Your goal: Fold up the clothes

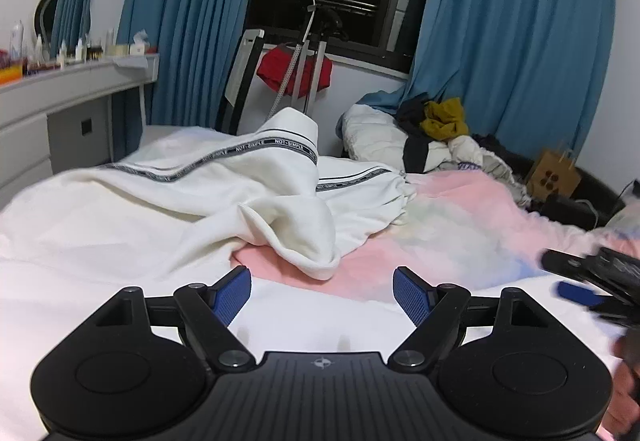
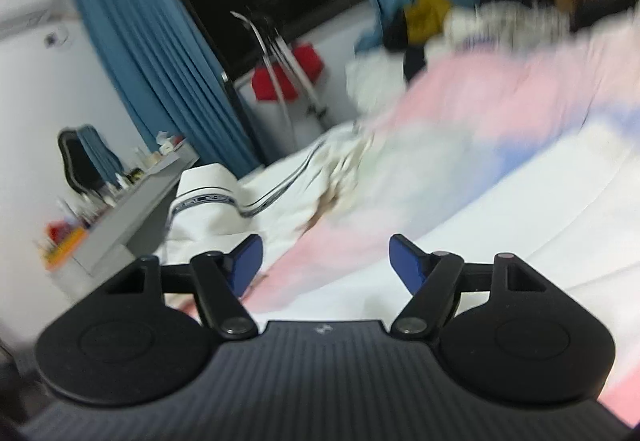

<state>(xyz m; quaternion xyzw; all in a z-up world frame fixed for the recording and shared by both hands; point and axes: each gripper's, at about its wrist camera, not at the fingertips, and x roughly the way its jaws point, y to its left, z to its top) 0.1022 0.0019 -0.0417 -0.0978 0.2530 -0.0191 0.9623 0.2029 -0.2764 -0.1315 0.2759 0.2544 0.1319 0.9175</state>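
Note:
A white garment [image 1: 192, 197] with a black lettered stripe lies crumpled on the bed, one part standing up in a peak. Its loose edge [image 1: 312, 261] hangs just beyond my left gripper [image 1: 322, 287], which is open with nothing between its blue pads. The right gripper [image 1: 588, 281] shows blurred at the right edge of the left wrist view. In the blurred, tilted right wrist view my right gripper [image 2: 324, 261] is open and empty above the pink sheet, with the white garment [image 2: 224, 209] ahead to the left.
The bed has a pink, white and blue sheet [image 1: 460, 225]. A pile of clothes [image 1: 432, 133] lies at the bed's far end. A grey dressing table [image 1: 60, 89] with bottles stands at left. A rack with a red cloth [image 1: 296, 69], blue curtains and a cardboard bag [image 1: 554, 177] stand behind.

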